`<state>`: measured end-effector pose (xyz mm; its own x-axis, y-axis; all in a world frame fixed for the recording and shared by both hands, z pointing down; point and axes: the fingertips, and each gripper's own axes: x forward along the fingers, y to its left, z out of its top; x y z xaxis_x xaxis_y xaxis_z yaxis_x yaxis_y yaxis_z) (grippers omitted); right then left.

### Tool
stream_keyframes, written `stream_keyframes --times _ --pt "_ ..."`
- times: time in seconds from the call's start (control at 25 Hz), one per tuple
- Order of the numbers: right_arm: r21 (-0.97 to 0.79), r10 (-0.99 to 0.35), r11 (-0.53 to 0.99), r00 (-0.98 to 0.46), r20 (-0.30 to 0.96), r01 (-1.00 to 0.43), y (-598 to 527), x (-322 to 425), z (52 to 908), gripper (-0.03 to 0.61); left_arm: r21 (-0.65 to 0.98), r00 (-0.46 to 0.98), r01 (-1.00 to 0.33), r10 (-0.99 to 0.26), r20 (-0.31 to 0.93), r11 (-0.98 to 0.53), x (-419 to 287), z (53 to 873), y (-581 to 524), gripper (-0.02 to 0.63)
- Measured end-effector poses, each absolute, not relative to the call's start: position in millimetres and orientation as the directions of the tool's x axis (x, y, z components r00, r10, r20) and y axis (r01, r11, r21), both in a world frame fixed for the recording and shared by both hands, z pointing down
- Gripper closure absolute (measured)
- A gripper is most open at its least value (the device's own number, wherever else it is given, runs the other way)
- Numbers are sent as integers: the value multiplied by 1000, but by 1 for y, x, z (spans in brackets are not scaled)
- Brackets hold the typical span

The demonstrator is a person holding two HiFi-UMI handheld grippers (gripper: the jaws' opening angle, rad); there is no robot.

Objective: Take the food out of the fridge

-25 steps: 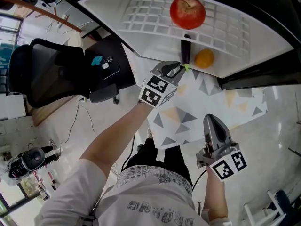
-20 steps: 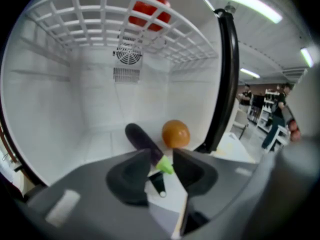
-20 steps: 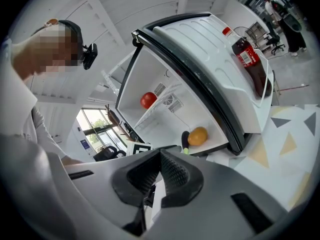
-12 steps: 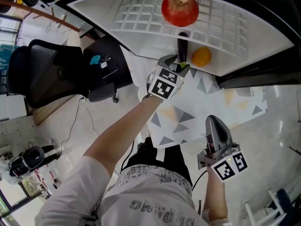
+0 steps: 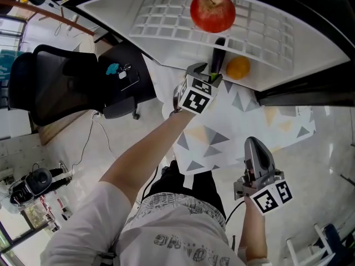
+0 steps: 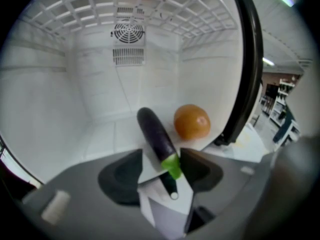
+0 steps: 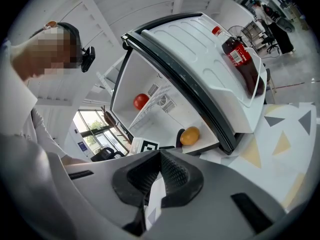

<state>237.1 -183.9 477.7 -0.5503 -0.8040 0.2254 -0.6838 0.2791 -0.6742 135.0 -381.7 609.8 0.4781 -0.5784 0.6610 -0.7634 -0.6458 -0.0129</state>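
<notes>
The left gripper (image 6: 161,161) is at the front lip of the open white fridge's bottom floor (image 6: 95,134); its jaws stand well apart, with the green cap and stem of the long dark purple eggplant (image 6: 154,130) between them. The right-hand jaw seems to touch the green cap, though the view is too blurred there to be sure; the left-hand jaw is clear of it. The eggplant lies on the fridge floor, its body pointing inward; a round orange fruit (image 6: 191,121) sits just beside it, toward the door side. Above, a red apple (image 5: 212,11) rests on the white wire grid shelf (image 5: 161,15). The right gripper (image 7: 159,154) hangs low outside the fridge, over the triangle-patterned floor; its jaws meet at the tips with nothing between them.
</notes>
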Motion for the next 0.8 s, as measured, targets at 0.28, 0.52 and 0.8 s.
stream_keyframes --times 0.28,0.52,0.8 --pt "-679 -799 287 -560 219 -676 -189 233 478 591 -28 461 -765 -578 674 -643 125 613 -387 401" --pt "-678 -804 277 -551 225 -681 -189 236 480 590 -37 467 -752 -572 674 -658 131 614 -388 443" --pt "-675 -807 273 -545 227 -686 -189 236 478 590 -40 465 -757 -580 669 -652 130 611 -390 493"
